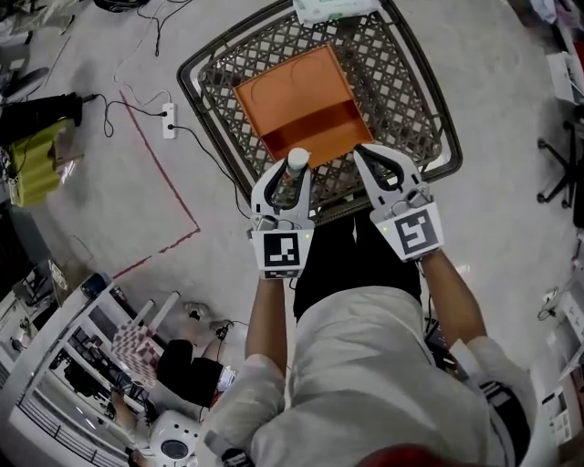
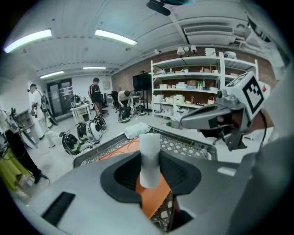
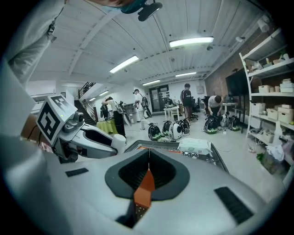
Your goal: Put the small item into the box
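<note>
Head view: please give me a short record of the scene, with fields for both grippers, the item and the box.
left gripper: shut on item
right gripper: shut, empty
item: white, upright, at the box's near edge as seen from above
box: orange, open, nothing seen inside, lies in basket
basket: wire, white pack at far end

Orange box (image 1: 292, 96) sits open-topped and bare ahead of me, only its wall and the rim of the mesh basket (image 1: 406, 100) between us.
</note>
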`<control>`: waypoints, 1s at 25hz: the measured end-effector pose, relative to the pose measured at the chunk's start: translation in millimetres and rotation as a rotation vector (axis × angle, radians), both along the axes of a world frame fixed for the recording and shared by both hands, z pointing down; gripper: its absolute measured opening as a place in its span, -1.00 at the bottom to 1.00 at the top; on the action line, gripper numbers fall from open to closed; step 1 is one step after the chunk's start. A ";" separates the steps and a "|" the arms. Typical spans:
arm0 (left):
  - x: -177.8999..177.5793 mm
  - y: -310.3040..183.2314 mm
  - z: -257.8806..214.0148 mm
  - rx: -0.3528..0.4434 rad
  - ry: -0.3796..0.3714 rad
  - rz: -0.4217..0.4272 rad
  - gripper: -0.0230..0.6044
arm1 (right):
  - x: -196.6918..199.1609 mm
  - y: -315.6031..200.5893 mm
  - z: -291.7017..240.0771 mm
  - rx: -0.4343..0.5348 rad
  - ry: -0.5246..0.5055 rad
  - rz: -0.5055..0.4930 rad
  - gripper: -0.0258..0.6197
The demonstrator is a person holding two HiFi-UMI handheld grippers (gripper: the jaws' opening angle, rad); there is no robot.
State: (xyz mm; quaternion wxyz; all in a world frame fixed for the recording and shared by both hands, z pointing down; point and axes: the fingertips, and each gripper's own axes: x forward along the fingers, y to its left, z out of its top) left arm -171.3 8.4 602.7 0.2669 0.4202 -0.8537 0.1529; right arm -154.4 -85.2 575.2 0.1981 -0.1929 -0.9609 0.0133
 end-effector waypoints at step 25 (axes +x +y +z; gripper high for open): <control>3.0 -35.4 104.0 -0.460 0.052 0.387 -0.52 | -6.8 -25.2 65.6 -0.041 0.096 0.043 -0.91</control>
